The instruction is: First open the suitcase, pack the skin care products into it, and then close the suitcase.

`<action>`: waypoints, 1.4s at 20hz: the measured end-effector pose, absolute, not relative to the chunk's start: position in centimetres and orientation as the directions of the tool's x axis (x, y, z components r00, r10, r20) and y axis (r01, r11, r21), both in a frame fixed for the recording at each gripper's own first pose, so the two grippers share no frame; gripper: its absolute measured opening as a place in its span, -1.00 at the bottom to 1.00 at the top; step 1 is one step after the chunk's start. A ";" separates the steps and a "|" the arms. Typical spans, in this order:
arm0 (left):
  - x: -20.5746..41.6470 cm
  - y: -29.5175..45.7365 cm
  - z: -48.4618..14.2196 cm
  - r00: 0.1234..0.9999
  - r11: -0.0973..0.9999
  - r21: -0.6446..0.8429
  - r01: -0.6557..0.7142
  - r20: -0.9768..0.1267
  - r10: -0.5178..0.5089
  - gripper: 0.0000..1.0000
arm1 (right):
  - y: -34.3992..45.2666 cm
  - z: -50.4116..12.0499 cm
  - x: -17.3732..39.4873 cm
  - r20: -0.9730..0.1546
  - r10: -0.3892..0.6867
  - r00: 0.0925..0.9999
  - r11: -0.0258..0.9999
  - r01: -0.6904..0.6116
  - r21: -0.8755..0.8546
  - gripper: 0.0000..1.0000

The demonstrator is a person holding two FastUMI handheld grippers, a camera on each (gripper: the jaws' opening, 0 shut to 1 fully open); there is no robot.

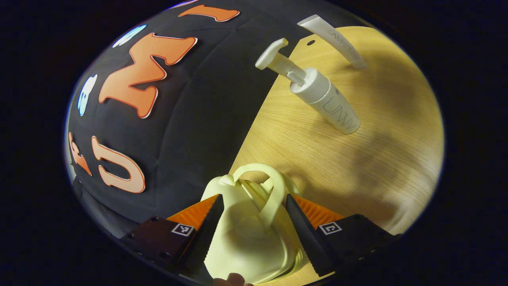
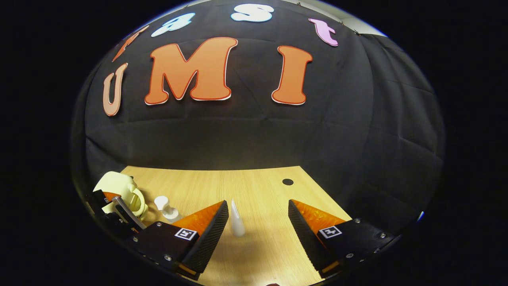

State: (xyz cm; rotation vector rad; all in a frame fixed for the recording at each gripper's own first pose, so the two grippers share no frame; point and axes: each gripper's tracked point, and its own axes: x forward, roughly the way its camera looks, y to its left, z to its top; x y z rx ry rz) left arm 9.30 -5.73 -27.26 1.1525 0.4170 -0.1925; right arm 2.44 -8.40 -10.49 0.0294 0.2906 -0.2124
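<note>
A small pale-yellow suitcase (image 1: 246, 238) with an arched handle on top sits between the fingers of my left gripper (image 1: 254, 196), and both fingers press on its sides. It is at the table's edge by the black wall. Beyond it a white pump bottle (image 1: 325, 99) stands on the wooden table (image 1: 377, 159), with a white tube (image 1: 337, 41) farther back. My right gripper (image 2: 258, 202) hangs open over the table with nothing in it. Past its fingers are the tube (image 2: 237, 220), the pump bottle (image 2: 166, 208), and the suitcase (image 2: 119, 186) at far left.
The table ends at the black cloth wall on the back and sides. A small round hole (image 2: 287, 182) lies near the table's far corner. Bare wood stretches in front of the right gripper. A fingertip (image 1: 232, 279) peeks in under the suitcase.
</note>
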 end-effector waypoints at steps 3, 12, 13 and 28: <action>9.9 -5.6 -28.4 0.894 0.375 0.845 0.380 -0.441 0.087 0.95 | -8.9 -10.4 2.4 -0.289 -0.218 0.932 0.974 0.228 0.001 0.92; 8.7 -7.3 -28.2 0.831 0.520 0.724 0.454 -0.554 0.046 -0.84 | -9.4 -9.6 1.4 -0.268 -0.227 0.936 0.972 0.237 0.002 0.92; 8.8 -7.5 -28.0 0.823 0.558 0.695 0.453 -0.567 0.038 -0.84 | -9.4 -9.6 1.3 -0.265 -0.228 0.937 0.972 0.237 0.002 0.92; 7.1 -7.1 -15.6 0.796 0.895 0.204 0.396 -0.562 -0.224 -0.84 | -4.8 -5.6 1.2 -0.213 -0.108 0.971 0.988 0.129 0.090 0.92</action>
